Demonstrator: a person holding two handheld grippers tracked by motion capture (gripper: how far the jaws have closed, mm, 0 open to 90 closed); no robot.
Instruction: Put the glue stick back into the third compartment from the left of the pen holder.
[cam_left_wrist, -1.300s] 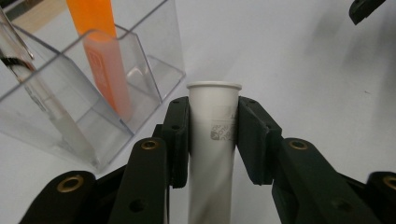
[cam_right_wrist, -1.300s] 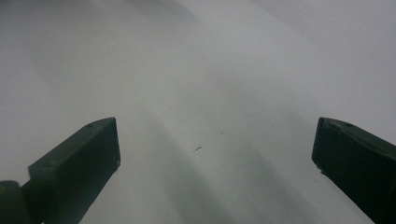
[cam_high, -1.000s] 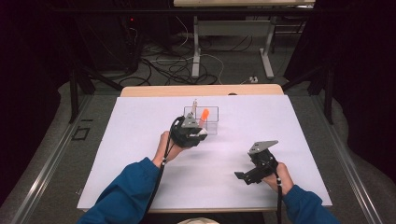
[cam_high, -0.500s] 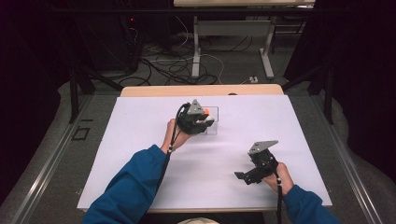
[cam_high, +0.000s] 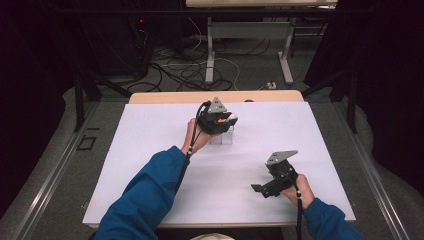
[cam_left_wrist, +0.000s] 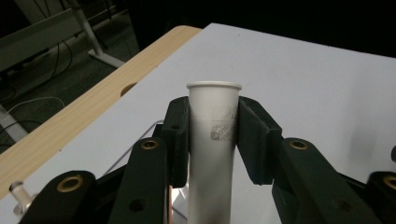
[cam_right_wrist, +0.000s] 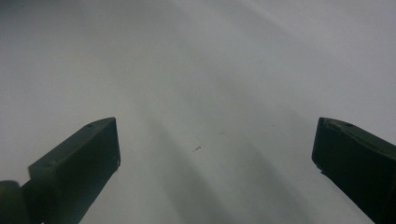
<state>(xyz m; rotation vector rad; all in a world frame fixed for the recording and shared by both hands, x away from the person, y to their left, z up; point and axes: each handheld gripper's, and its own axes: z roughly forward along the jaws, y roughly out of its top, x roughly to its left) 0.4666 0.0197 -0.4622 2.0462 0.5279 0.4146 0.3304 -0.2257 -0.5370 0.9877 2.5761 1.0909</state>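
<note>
A white tube (cam_left_wrist: 214, 140) with a flared rim and a small printed label stands upright between the jaws of my left gripper (cam_left_wrist: 214, 135), which is shut on it. From above, my left gripper (cam_high: 220, 120) hovers over a small clear rack (cam_high: 223, 139) near the table's far middle, and an orange spot shows on it. My right gripper (cam_high: 265, 189) rests low at the front right of the white table (cam_high: 150, 165). Its jaws stand wide open over bare tabletop, as the right gripper (cam_right_wrist: 215, 154) view shows.
A wooden table edge (cam_left_wrist: 70, 121) with a round hole runs behind the white surface. A small clear piece (cam_left_wrist: 16, 191) stands at the lower left of the left gripper view. Cables and table legs (cam_high: 210, 55) lie on the floor beyond.
My left gripper has risen and moved right and away, from beside the clear rack to above it, keeping the white tube. The right gripper has stayed put.
</note>
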